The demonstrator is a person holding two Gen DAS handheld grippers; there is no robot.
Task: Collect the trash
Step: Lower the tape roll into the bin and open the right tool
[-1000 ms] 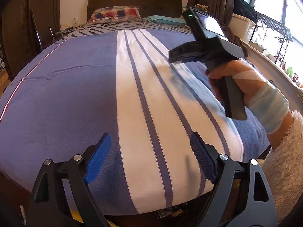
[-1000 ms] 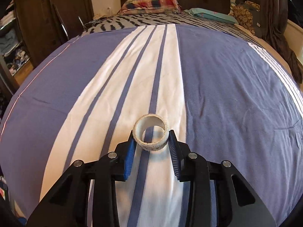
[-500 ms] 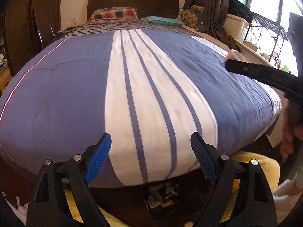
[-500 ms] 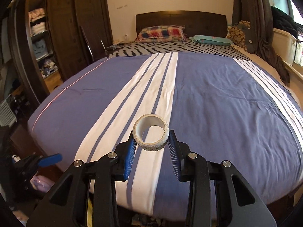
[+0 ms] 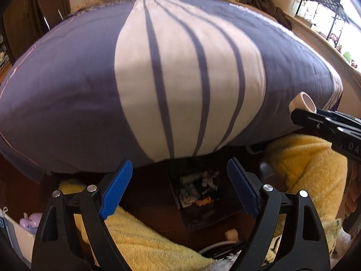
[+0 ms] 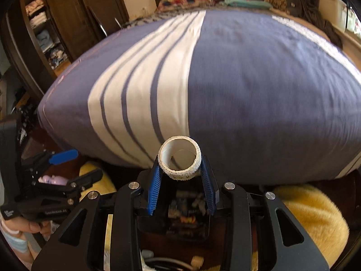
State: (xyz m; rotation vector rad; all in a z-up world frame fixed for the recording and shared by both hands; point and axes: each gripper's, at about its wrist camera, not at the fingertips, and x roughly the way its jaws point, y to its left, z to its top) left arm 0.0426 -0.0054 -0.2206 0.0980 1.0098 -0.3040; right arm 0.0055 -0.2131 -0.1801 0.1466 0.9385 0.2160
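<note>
Gripping tape roll (image 6: 179,160), right gripper (image 6: 181,187) over bin (image 6: 187,220).

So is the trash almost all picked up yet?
Partly. The dark bin on the floor by the bed's foot already holds some wrappers. The right tongs grip a white tape roll above that bin, not yet dropped. The left tongs are open and empty. The striped bedspread shows no more litter, so dropping the roll looks like what's left.
</note>
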